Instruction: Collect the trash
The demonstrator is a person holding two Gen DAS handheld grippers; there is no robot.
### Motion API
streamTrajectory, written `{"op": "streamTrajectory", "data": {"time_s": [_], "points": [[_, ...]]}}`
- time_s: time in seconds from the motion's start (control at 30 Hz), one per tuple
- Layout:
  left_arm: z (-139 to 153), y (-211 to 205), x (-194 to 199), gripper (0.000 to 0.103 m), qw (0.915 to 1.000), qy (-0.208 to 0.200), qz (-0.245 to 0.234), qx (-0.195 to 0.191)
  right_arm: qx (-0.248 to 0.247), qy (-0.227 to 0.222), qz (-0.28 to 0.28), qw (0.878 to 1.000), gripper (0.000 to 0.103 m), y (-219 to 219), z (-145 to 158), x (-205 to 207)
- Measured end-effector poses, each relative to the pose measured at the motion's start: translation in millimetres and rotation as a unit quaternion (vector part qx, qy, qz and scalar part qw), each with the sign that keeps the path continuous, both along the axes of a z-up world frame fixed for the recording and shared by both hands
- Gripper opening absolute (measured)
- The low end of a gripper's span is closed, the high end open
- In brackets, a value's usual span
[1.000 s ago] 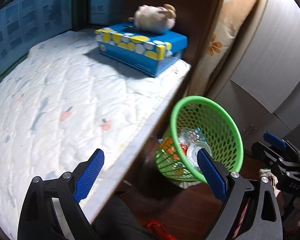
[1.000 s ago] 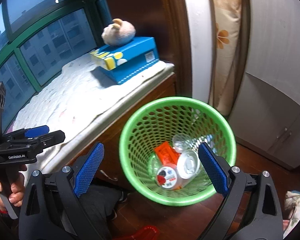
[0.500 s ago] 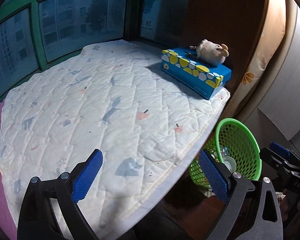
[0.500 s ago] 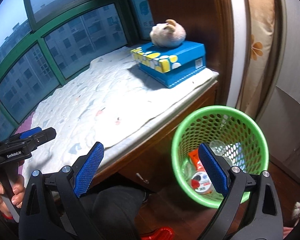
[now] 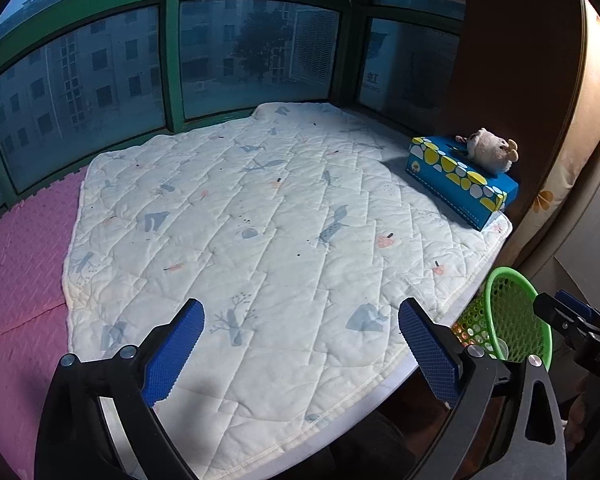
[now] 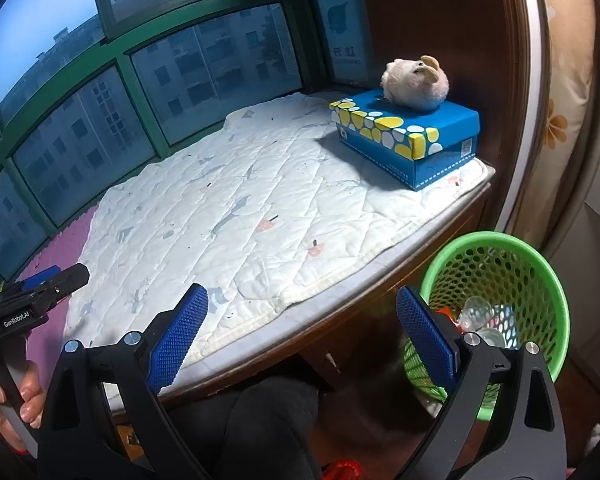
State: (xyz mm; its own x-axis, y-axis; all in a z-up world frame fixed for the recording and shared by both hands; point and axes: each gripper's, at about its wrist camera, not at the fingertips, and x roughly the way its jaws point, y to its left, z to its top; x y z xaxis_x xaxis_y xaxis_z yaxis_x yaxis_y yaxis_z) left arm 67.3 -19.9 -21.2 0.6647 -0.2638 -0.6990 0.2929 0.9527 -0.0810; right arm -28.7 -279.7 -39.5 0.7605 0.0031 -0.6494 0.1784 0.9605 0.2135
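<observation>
A green mesh waste basket (image 6: 540, 264) stands on the floor beside the window seat, holding plastic bottles and an orange wrapper (image 6: 476, 316). It also shows at the right edge of the left wrist view (image 5: 512, 320). My left gripper (image 5: 300, 344) is open and empty above the white quilted mat (image 5: 260, 220). My right gripper (image 6: 300, 332) is open and empty over the seat's front edge, left of the basket. No loose trash shows on the mat.
A blue spotted tissue box (image 6: 408, 136) with a plush toy (image 6: 416, 84) on top sits at the mat's far right corner. A pink mat (image 5: 16, 264) lies to the left. Green-framed windows (image 5: 172, 60) ring the seat. A wooden cabinet front (image 6: 440, 236) is below.
Both grippers have pulled back and swung left, away from the basket, toward the quilted mat. The basket has slid to the right edge of both views. Both stay open.
</observation>
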Motion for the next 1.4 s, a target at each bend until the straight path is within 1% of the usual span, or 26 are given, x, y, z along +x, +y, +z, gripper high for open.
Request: {"op": "streamTrajectory", "data": {"time_s": [0.23, 0.47, 1.03, 1.4], "points": [[4, 22, -9, 0.094, 0.9994, -0.012, 0.031, 0.003, -0.007, -0.006, 0.012, 1.000, 0.096, 18, 7, 2], [8, 29, -17, 0.095, 0.9983, -0.025, 0.051, 0.011, -0.006, -0.008, 0.018, 1.000, 0.096, 26, 10, 0], [17, 34, -30, 0.095, 0.9959, -0.049, 0.072, 0.024, -0.012, -0.015, 0.020, 1.000, 0.097, 30, 13, -6], [22, 36, -33, 0.095, 0.9943, -0.058, 0.086, 0.025, -0.017, -0.015, 0.023, 0.999, 0.097, 36, 14, -5]]}}
